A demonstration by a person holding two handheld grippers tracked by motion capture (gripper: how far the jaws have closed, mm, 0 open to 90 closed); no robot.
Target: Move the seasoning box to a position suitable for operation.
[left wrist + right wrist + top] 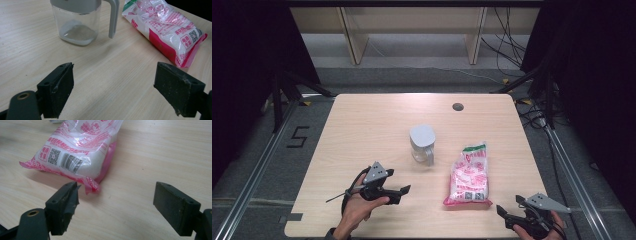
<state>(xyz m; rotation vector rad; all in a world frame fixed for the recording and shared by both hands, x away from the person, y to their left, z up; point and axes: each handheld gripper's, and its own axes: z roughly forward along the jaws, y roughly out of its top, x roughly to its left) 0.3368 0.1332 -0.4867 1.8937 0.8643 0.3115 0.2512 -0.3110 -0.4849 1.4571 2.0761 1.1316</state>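
Note:
A clear jar with a grey lid and handle (422,144) (80,20) stands mid-table, a little white powder in its bottom. To its right lies a pink-and-white plastic bag of white grains (469,176) (165,27) (77,150). My left gripper (404,191) (113,92) rests low at the near left, jaws open and empty, pointing toward jar and bag. At the near right edge my right gripper (501,210) (115,210) is open too, with nothing between its jaws, just short of the bag's near sealed end.
The wooden table (372,125) has a small round grommet hole (457,106) near its far edge. Metal rails and cables run on the floor at both sides; a wooden frame stands beyond the table.

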